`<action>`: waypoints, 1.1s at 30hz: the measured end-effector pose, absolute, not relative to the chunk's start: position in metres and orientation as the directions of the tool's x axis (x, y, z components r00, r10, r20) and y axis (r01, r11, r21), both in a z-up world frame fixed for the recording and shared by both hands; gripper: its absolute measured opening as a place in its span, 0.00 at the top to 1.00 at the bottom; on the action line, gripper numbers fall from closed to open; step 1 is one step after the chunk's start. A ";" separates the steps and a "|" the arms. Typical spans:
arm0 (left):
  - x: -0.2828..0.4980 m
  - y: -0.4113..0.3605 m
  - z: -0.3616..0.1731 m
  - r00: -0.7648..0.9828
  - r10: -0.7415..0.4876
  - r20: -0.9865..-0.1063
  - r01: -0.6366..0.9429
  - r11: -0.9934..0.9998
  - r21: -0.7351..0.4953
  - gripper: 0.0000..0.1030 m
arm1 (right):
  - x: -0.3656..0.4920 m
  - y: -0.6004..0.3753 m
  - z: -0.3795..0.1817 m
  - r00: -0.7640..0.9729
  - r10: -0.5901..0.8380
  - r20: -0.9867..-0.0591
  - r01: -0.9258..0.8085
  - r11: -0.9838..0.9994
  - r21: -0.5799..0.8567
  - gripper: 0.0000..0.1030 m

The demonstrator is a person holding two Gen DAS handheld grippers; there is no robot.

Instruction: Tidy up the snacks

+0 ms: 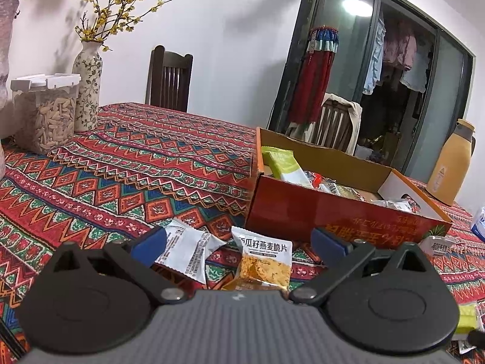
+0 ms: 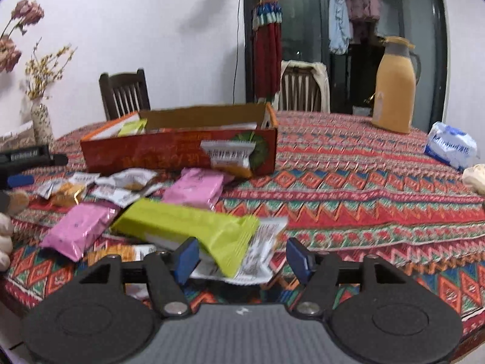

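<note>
Roughly, we judge the job partway done. The red cardboard box (image 1: 333,212) on the patterned tablecloth (image 1: 121,163) already holds a green packet (image 1: 286,163) and several small wrappers, yet many snacks lie loose in front of it. Our right wrist view shows the most of these: a long green packet (image 2: 185,227), two pink packets (image 2: 75,230), and small white sachets (image 2: 127,182) near the box wall. Our left wrist view instead looks into the box and shows an oat-crisp sachet (image 1: 263,264) just ahead. Our left gripper (image 1: 239,245) stands wide open, holding nothing. Our right gripper (image 2: 242,257) is also spread open and empty, straddling the green packet's end.
</note>
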State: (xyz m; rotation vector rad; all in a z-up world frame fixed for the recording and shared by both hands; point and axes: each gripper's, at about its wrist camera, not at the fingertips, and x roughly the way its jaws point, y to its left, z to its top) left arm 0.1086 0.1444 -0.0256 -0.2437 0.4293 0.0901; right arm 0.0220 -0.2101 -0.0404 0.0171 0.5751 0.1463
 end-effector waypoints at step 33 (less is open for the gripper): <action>0.152 0.165 -0.031 0.752 0.144 -0.643 -0.168 0.985 0.025 0.00 | 0.059 -0.236 -0.023 0.898 0.073 -0.434 -0.061 0.997 0.041 0.63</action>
